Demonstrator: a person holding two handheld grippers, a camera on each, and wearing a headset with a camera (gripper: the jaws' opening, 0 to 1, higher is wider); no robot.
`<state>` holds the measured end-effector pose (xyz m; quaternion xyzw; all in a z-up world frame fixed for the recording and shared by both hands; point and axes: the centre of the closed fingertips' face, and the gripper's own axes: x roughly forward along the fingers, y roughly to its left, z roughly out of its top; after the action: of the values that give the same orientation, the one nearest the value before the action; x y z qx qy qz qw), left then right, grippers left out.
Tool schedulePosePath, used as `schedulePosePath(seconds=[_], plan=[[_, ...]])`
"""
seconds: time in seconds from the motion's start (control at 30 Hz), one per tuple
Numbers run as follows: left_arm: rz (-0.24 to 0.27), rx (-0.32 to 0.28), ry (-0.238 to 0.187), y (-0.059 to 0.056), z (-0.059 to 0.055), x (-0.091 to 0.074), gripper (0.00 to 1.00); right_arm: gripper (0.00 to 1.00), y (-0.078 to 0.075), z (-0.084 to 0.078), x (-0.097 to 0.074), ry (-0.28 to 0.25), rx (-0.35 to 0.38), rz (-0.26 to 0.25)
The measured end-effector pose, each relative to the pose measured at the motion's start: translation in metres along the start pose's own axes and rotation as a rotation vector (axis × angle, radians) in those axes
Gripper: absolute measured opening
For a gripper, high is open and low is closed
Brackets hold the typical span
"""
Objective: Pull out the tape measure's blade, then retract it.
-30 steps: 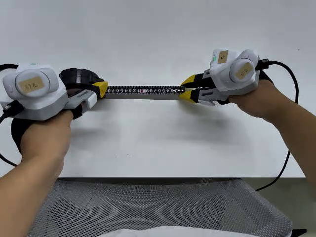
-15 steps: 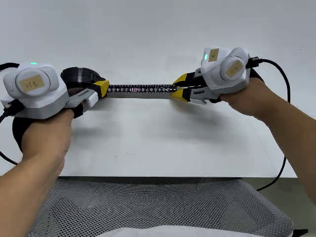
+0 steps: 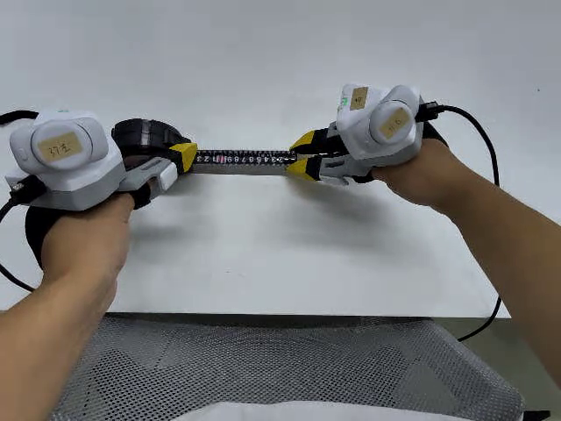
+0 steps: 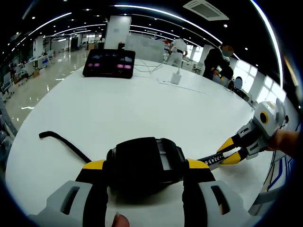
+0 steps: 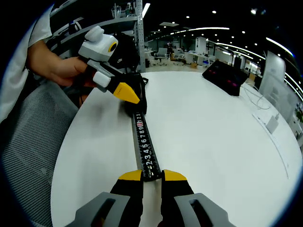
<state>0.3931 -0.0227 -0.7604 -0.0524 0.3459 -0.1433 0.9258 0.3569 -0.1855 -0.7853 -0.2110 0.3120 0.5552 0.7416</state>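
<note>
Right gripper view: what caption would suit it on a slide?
Right gripper, jaws shut on the black numbered tape measure blade stretching over the white table to the left gripper.

Right gripper (image 3: pixel 299 156) nearer the tape measure's case (image 3: pixel 145 137), exposed blade (image 3: pixel 244 159) shorter than before.
</note>
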Motion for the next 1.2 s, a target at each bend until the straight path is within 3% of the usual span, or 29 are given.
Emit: schedulePosePath(seconds=[1.2], plan=[[-0.004, -0.012, -0.001, 0.001, 0.000, 0.000, 0.59, 0.10, 0.010, 0.037, 0.041, -0.051, -0.014, 0.044]])
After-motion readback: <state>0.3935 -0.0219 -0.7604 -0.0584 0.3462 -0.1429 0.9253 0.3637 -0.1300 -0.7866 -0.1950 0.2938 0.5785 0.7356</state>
